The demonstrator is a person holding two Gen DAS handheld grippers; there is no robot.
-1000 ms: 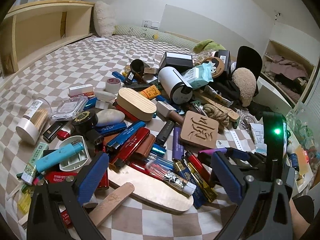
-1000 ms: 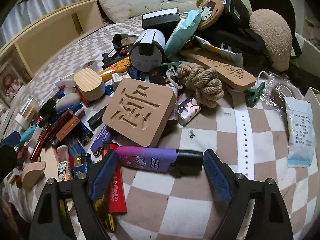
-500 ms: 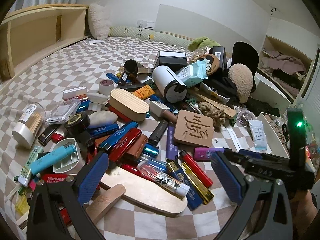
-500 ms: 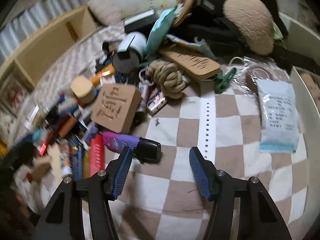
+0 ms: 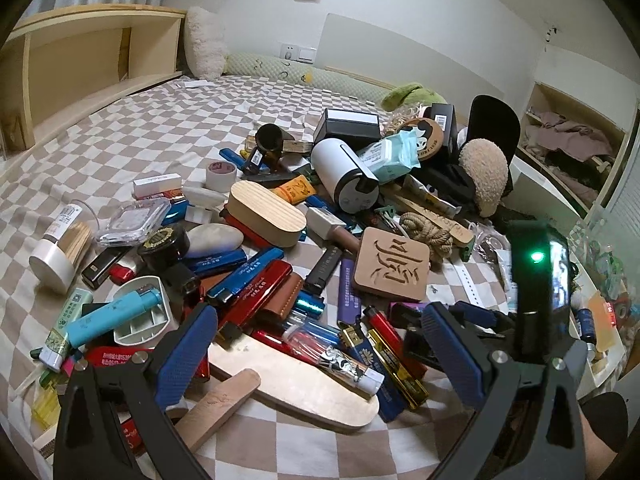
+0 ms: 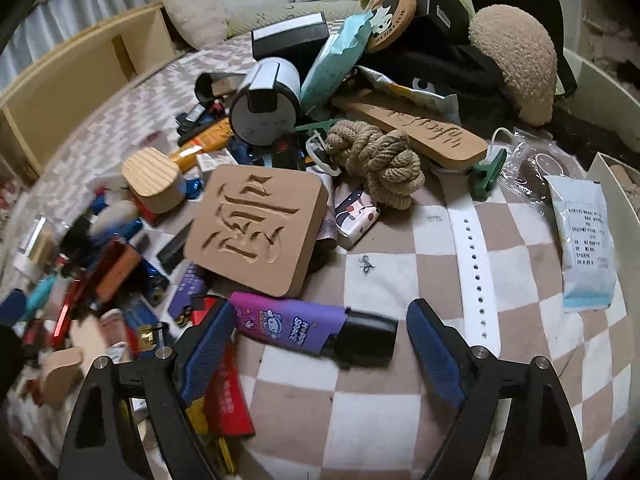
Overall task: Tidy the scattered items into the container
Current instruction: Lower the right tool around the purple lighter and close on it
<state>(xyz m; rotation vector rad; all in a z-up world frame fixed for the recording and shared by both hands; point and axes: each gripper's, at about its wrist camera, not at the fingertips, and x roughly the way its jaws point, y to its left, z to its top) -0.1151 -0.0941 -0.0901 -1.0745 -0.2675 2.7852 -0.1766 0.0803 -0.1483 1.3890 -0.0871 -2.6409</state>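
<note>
A checkered bed [image 5: 132,136] beside wooden shelving [image 5: 80,60] carries scattered clutter. Both the left hand-held gripper [image 5: 316,344] and right hand-held gripper [image 6: 316,344] gape empty; the purple lighter [image 6: 296,320] lies between the right one's fingers, the white container [image 6: 616,196] at right.

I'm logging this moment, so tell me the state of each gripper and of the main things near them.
Right gripper: open, straddling the purple lighter.
Purple lighter: flat on the bedspread, ungripped.
Left gripper: open, empty.
Carved wooden block: propped on clutter.
White strap: lying flat.
</note>
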